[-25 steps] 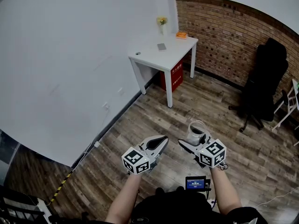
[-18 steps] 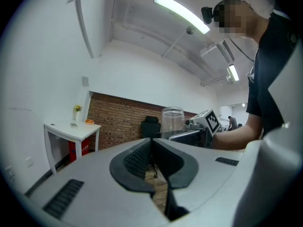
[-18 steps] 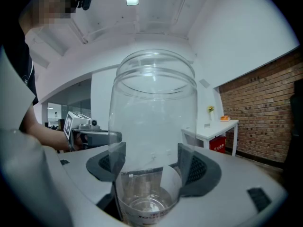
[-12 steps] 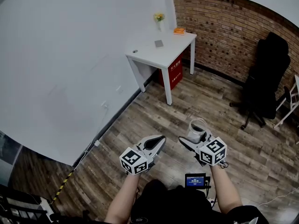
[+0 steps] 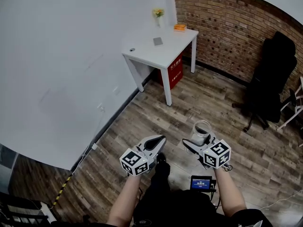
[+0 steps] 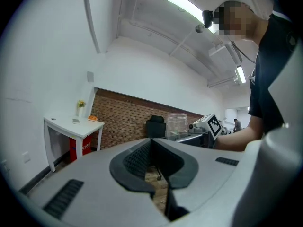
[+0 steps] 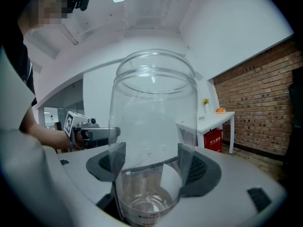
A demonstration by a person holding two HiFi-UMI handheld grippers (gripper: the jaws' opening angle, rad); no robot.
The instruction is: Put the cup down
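Note:
A clear plastic cup (image 5: 201, 131) stands upright between the jaws of my right gripper (image 5: 198, 143), held in the air above the wooden floor. In the right gripper view the cup (image 7: 154, 126) fills the middle, and the right gripper (image 7: 154, 162) is shut on its lower part. My left gripper (image 5: 154, 144) hangs beside it on the left, shut with nothing in it. In the left gripper view the left gripper (image 6: 152, 148) shows its pads pressed together, with the cup (image 6: 177, 125) further off to the right.
A white table (image 5: 163, 56) stands against the white wall, bearing a small vase of yellow flowers (image 5: 157, 15), an orange item (image 5: 180, 27) and a grey object (image 5: 157, 41). A red box (image 5: 175, 72) sits under it. A black office chair (image 5: 272, 82) stands by the brick wall.
The person has walked on across the floor with both grippers, so the table has slid up and to the left in the head view. Both grips are unchanged.

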